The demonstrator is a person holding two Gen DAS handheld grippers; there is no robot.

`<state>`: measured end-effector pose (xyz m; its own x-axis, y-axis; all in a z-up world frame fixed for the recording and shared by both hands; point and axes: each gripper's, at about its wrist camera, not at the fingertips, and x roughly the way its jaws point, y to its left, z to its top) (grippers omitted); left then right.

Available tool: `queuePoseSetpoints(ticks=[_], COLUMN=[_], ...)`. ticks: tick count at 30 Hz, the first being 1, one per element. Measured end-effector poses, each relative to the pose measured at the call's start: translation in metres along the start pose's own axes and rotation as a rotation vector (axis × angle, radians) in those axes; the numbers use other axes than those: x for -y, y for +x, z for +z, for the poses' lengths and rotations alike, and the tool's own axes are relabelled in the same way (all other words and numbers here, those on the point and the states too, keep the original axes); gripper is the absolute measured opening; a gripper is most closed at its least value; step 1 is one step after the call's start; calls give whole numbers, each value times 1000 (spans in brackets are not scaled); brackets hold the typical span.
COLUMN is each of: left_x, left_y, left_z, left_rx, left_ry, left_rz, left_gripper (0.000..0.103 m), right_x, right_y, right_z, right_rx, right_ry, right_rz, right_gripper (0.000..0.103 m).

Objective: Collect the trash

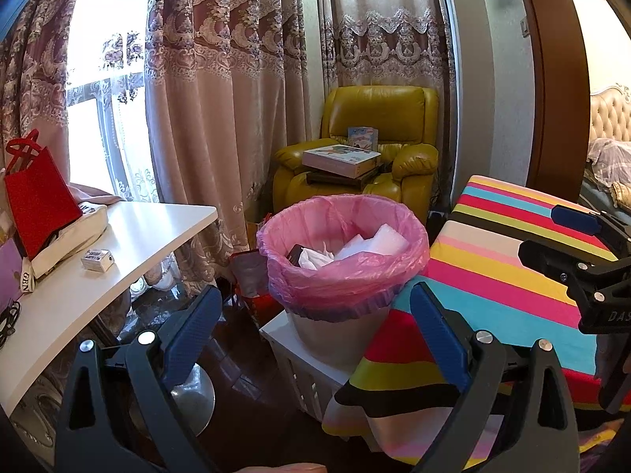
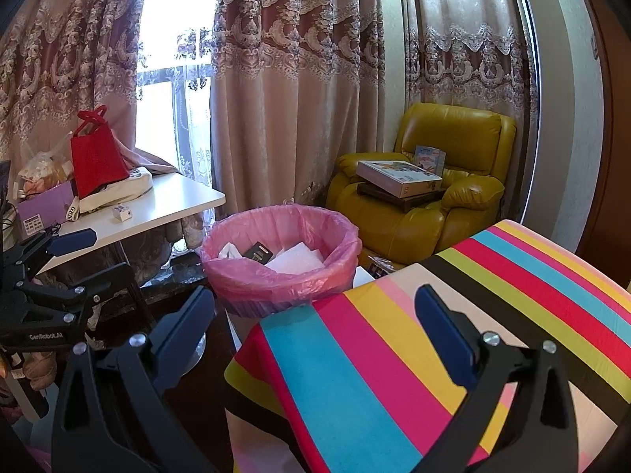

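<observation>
Both our grippers sit closest to the lenses: the left gripper (image 1: 315, 331) has its blue pads spread wide with nothing between them, and the right gripper (image 2: 315, 331) is spread the same way and just as empty. Ahead of the left gripper, between its fingers, stands the trash bin (image 1: 342, 252) with its pink liner, set on a low white stand; from the right gripper it lies ahead and to the left. Inside it we see white crumpled paper (image 1: 315, 257), a pale foam-like sheet (image 1: 388, 241) and a small dark packet (image 2: 258, 253), so we judge that some trash is already collected. What is left is harder to say. On the striped cloth (image 2: 394, 354) right under the right gripper we see no loose scraps. On the white table (image 1: 150, 232), off to the left of the left gripper, a small white box (image 1: 98, 259) lies near a red bag (image 1: 37, 201), but we cannot tell whether either counts as trash. The bin's bottom is hidden by its rim, the floor beneath the table is dark and cluttered, and the table's far end is cut off.
</observation>
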<state>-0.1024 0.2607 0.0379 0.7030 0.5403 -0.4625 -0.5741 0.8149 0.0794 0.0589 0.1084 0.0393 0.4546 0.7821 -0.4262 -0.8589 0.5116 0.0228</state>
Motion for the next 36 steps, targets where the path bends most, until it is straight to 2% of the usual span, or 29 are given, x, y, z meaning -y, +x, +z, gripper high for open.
queuePoseSetpoints(ticks=[36], left_x=[4], left_y=[1], left_z=[-4], left_rx=[-3], left_ry=[14], left_rz=[9], left_gripper=[90], right_x=[-4], right_y=[3], right_z=[-1], right_rx=[-9], right_ry=[-3], right_rz=[1], right_gripper=[99])
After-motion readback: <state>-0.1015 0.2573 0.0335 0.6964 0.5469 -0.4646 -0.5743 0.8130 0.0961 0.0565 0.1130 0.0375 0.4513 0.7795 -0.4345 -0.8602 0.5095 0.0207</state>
